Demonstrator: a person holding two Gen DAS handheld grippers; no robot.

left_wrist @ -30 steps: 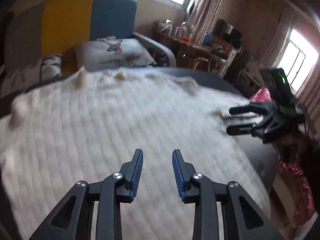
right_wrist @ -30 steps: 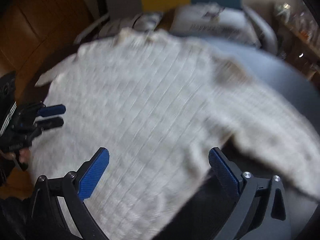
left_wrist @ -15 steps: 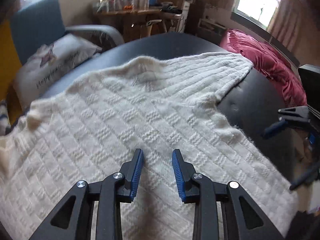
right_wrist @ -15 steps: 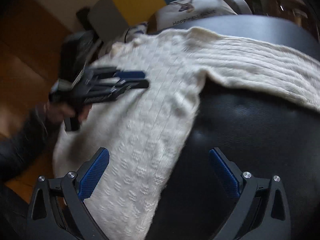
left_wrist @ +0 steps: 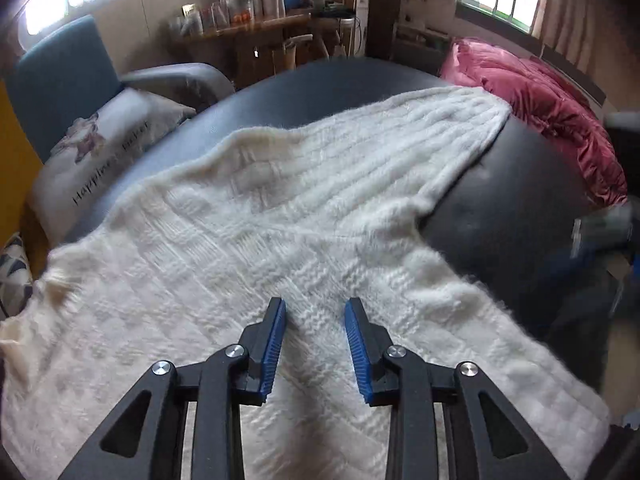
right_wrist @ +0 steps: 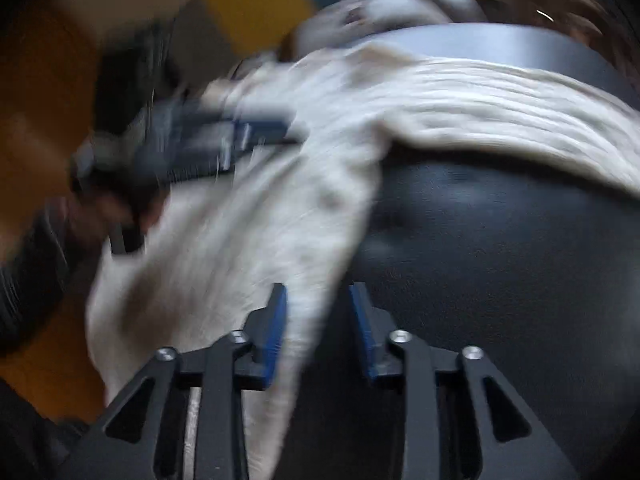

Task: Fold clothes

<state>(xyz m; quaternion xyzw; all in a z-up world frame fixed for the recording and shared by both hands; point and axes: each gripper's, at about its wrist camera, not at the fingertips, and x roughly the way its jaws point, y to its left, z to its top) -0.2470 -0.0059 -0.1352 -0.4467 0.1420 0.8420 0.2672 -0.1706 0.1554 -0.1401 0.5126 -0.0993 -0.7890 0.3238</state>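
Right gripper [right_wrist: 318,320] part-open (blurred) astride white sweater [right_wrist: 248,240] edge.

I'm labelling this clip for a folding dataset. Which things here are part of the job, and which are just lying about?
Part of the job:
white knitted sweater
left gripper
right gripper
dark table it lies on

Lying about:
red quilt
printed cushion
blue armchair
cluttered wooden desk

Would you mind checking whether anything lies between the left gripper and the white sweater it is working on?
Nothing visible does. The left gripper sits directly over the white sweater, jaws slightly apart with only knit between and below them. The sweater lies spread on the dark surface, with nothing resting on top of it.
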